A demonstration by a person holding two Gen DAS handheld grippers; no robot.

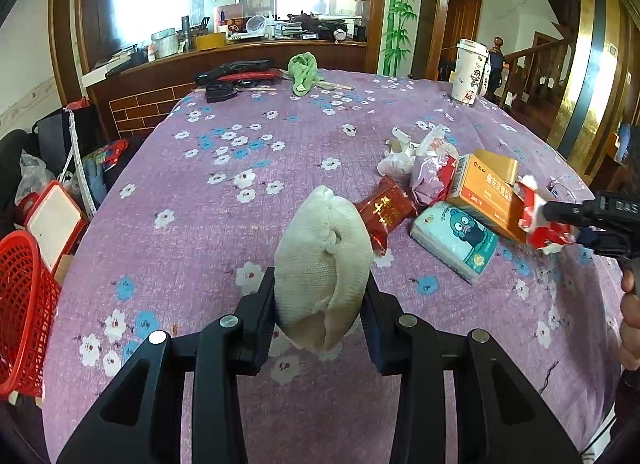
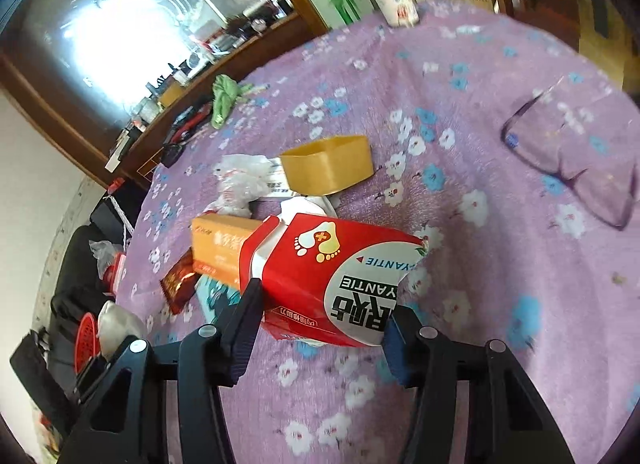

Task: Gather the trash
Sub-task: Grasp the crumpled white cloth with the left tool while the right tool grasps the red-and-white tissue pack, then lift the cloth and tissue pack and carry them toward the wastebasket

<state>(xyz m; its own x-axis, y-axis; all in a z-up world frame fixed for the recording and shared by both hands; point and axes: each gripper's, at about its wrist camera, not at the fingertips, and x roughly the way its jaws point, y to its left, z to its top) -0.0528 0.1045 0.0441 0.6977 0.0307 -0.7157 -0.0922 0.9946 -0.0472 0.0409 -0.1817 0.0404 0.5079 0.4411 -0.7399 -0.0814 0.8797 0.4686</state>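
My left gripper [image 1: 320,296] is shut on a crumpled off-white tissue wad [image 1: 324,260] held above the purple flowered tablecloth [image 1: 240,168]. My right gripper [image 2: 320,316] is shut on a red and white carton [image 2: 340,276]; it also shows at the right of the left wrist view [image 1: 544,224]. A trash pile lies on the table: an orange box [image 1: 484,192], a tissue pack with a blue cartoon [image 1: 456,240], a dark red wrapper [image 1: 384,212] and crumpled plastic [image 1: 428,168]. A red mesh basket [image 1: 24,312] stands left of the table.
A white cup [image 1: 470,70], a green cloth [image 1: 302,72] and black items [image 1: 236,76] sit at the table's far edge. Glasses [image 2: 572,160] lie on the right. A tan open box [image 2: 328,164] sits behind the pile. Clutter lies on the floor at left.
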